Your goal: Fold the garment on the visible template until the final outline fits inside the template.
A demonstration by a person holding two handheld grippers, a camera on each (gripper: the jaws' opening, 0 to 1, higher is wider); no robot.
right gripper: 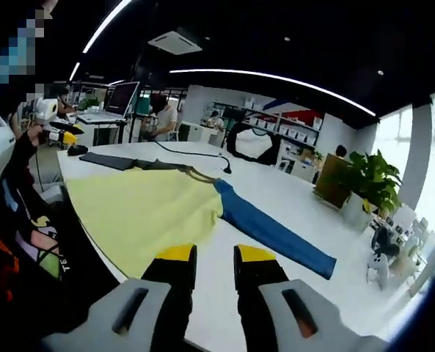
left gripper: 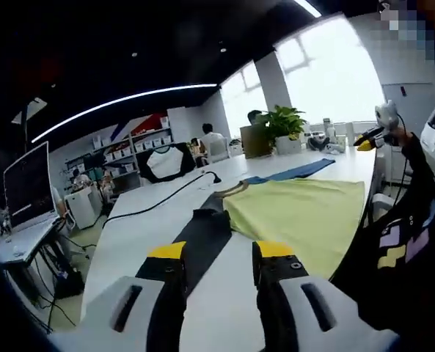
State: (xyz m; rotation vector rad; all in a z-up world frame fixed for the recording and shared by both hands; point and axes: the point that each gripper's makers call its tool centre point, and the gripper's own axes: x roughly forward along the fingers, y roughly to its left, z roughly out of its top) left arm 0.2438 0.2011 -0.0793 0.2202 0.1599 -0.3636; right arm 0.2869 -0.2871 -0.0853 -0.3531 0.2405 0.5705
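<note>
A garment lies flat on the white table (left gripper: 129,242). It has a yellow body (left gripper: 305,213), a black sleeve (left gripper: 202,235) and a blue sleeve (left gripper: 290,172). My left gripper (left gripper: 218,253) hovers open over the table, just short of the black sleeve, with nothing between its jaws. In the right gripper view, the yellow body (right gripper: 140,209) spreads to the left, the blue sleeve (right gripper: 272,235) runs off right and the black sleeve (right gripper: 111,160) lies far left. My right gripper (right gripper: 216,257) is above the table edge near the yellow hem, jaws narrowly parted and empty.
A black cable (left gripper: 158,198) crosses the table beyond the garment. A potted plant (left gripper: 283,125) and small items stand at the far end. A monitor (left gripper: 30,183) is on a side desk. The person's dark clothing (right gripper: 19,249) crowds the near edge.
</note>
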